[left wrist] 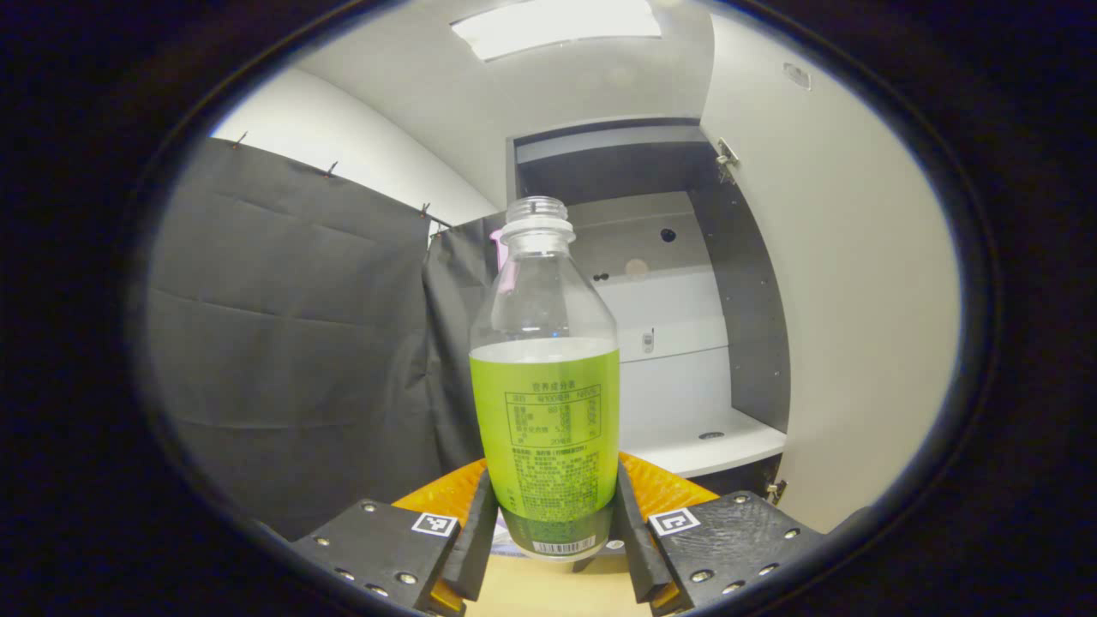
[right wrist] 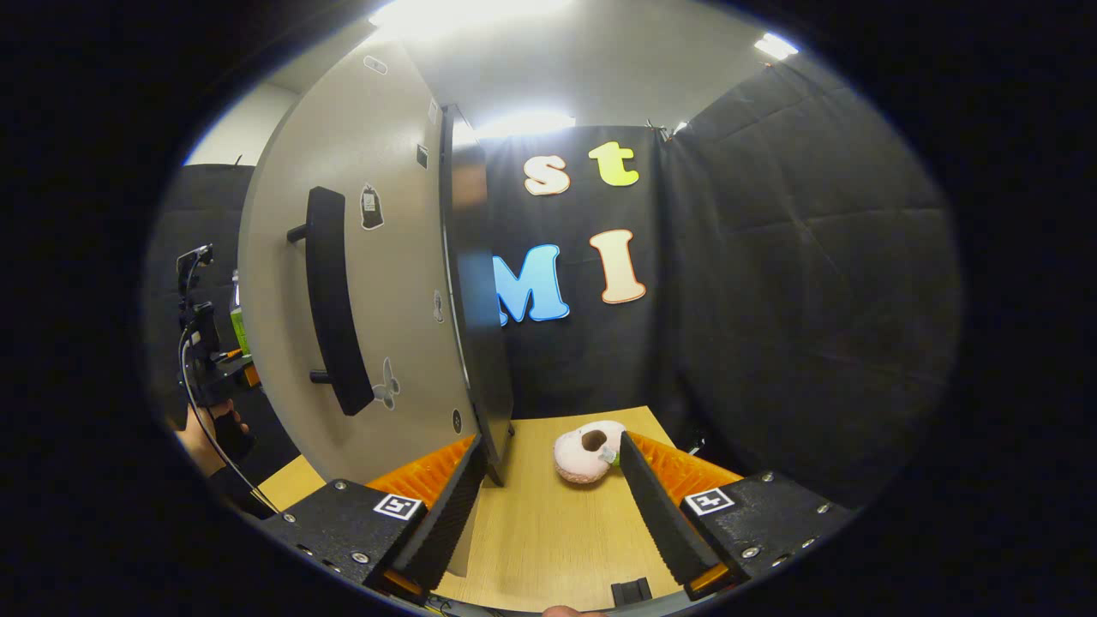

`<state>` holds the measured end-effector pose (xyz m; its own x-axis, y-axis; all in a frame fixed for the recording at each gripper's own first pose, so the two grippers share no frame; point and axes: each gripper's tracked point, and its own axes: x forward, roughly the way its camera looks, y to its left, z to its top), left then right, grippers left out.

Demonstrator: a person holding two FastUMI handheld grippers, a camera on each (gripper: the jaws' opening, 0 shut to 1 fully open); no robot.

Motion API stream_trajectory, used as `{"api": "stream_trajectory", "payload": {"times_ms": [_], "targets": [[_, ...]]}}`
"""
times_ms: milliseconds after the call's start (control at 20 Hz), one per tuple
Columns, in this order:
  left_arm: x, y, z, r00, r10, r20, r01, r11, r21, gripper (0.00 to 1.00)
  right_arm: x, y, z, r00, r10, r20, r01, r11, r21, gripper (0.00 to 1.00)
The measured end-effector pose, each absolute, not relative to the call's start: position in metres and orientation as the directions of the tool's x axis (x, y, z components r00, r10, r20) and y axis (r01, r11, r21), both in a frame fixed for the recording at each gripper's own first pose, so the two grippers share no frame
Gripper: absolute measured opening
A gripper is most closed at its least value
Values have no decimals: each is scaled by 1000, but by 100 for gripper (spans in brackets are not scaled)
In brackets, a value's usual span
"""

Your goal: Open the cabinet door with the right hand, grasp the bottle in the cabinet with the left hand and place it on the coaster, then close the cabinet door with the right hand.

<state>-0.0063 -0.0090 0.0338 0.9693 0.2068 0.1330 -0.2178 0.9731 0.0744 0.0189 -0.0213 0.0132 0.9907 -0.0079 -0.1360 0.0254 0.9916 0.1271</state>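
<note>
While our left gripper pinches the bottle upright for carrying | cabinet door stands open | right gripper spread, free for closing.

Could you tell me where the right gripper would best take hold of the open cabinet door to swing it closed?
Probably the long dark handle on the door. It runs upright and stands off the face on two short posts, so open fingers of the right gripper could straddle the bar at mid-height, coming straight at the door's outer face.
</note>
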Motion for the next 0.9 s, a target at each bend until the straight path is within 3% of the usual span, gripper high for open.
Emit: {"api": "stream_trajectory", "payload": {"times_ms": [150,200,250,300,350,500,550,650,800,900], "targets": [[-36,-12,31,961,236,146,-249,966,74,70,15,-19,6,989,38,-140,-20,992,125,95],[-46,-15,28,958,244,150,-257,963,77,66,14,-19,4,989,51,-141,-34,992,121,95],[-55,-16,23,954,258,154,-273,958,86,70,14,-19,1,988,63,-143,-47,992,115,95],[-66,-16,21,946,278,164,-296,950,98,66,14,-19,-2,986,78,-146,-62,992,110,95],[-76,-18,19,941,290,174,-311,945,104,70,14,-16,-6,984,98,-151,-83,991,105,95],[-98,-30,9,932,311,186,-332,938,98,66,14,-10,-18,974,152,-166,-141,987,76,95],[-105,-32,-1,931,317,180,-338,936,96,70,14,-10,-25,972,159,-173,-150,987,63,95],[-117,-30,-14,927,336,167,-355,930,97,65,15,-7,-39,965,171,-198,-162,985,59,95],[-132,-29,-34,920,357,159,-372,926,71,70,18,1,-55,958,182,-222,-169,983,74,95],[-140,-20,-54,910,384,156,-399,914,77,66,23,7,-66,955,183,-235,-176,983,52,95]]}}
